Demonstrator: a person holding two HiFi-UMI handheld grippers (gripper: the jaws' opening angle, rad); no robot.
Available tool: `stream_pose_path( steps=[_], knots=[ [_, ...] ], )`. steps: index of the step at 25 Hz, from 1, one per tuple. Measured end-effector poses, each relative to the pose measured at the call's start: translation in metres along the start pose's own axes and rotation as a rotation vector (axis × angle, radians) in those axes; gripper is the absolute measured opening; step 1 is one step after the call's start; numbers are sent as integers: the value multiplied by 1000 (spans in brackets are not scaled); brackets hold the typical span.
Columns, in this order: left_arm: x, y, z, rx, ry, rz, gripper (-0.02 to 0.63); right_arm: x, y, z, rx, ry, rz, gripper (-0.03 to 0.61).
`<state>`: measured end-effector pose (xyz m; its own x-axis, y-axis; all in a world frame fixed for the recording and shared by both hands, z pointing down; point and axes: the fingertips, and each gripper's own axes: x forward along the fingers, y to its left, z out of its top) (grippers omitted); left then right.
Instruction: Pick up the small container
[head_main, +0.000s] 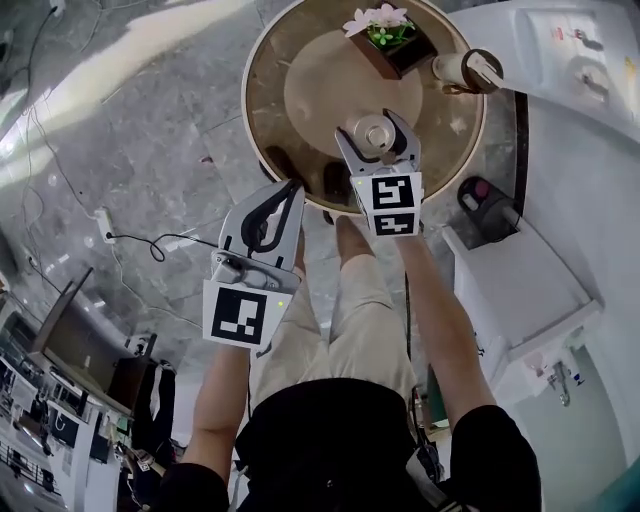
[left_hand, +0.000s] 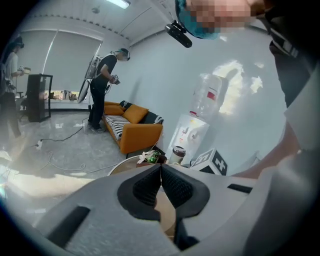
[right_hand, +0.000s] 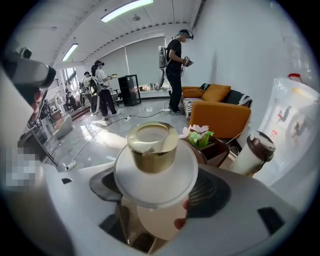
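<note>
Gold-capped, the small container (right_hand: 152, 147) is clamped between the jaws of my right gripper (head_main: 376, 135). It shows at upper centre of the head view, with the round table (head_main: 262, 110) behind it; I cannot tell whether it touches the tabletop. My left gripper (head_main: 283, 192), lower left of it, has its jaws pressed together on nothing. A flower box (head_main: 385, 35) and a lidded cup (head_main: 465, 70) stand at the table's upper right.

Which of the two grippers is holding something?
The right gripper, clamped on the small gold-capped container; the left gripper is shut with nothing between its jaws.
</note>
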<state>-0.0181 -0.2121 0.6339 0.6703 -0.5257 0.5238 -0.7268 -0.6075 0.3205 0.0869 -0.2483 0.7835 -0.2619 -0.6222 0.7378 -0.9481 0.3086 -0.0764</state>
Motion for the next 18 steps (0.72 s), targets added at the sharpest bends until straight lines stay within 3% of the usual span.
stream_pose_path(
  steps=[12,18],
  knots=[
    [-53,-88,63,-44,-87,-19,18,-157,-14,93,-26,-55,26,337],
    [-89,-119,110,-25,-160,24,18,-230,-11,134,-45,-99,43,337]
  ],
)
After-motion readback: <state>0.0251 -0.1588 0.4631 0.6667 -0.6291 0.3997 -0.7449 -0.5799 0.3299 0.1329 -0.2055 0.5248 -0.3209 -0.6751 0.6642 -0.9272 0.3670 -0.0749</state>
